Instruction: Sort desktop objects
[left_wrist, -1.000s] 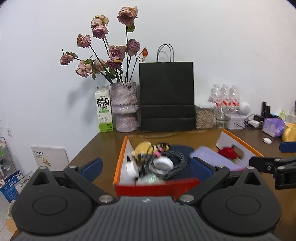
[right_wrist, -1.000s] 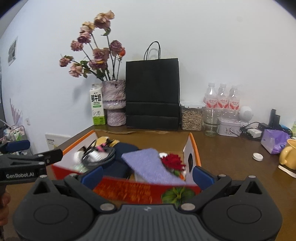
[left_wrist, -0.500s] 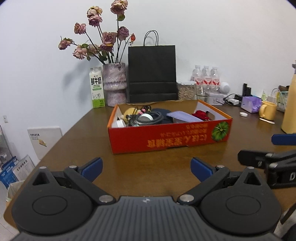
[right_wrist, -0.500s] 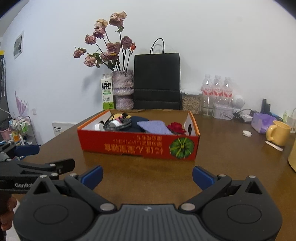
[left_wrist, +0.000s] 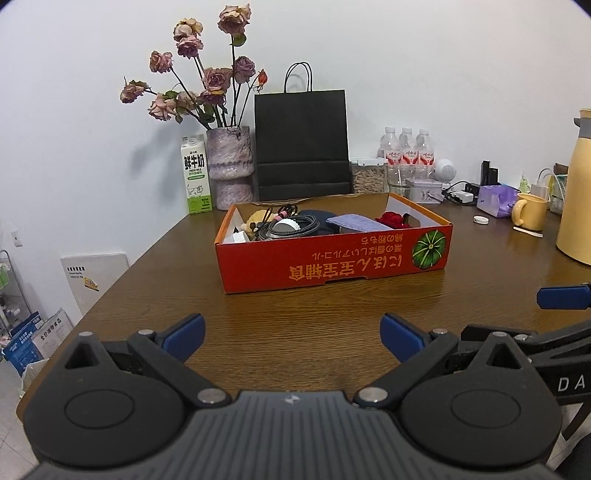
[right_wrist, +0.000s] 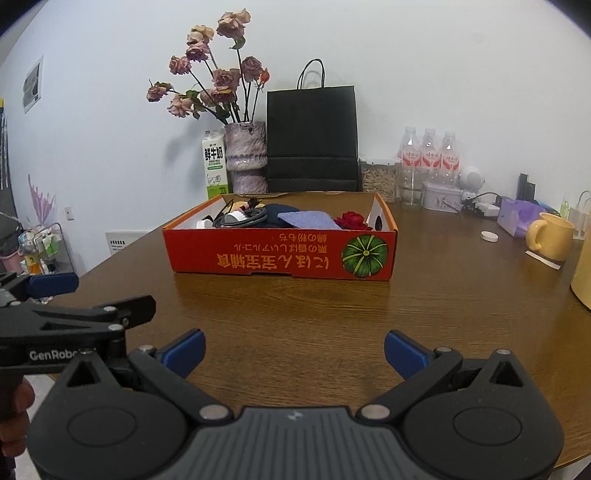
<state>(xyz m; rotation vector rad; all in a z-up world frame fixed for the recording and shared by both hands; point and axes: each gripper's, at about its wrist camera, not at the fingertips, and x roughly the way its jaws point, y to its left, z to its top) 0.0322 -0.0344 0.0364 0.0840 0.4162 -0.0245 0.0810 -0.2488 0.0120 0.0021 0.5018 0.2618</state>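
Box (left_wrist: 332, 258): mid-table (left_wrist: 295, 332), toward the far edge, with cable (left_wrist: 291, 225), cloth (left_wrist: 354, 222) and rose (left_wrist: 391, 218) inside. Your left gripper (left_wrist: 291, 332) and right gripper (right_wrist: 293, 349): fingers spread, empty, near edge.

Glossy wood-grain table (left_wrist: 295, 332); matt cardboard box (left_wrist: 332, 258); paper bag (left_wrist: 301, 140).

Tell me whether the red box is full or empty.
Partly full. The red box holds a cable coil, a purple cloth and a red flower.
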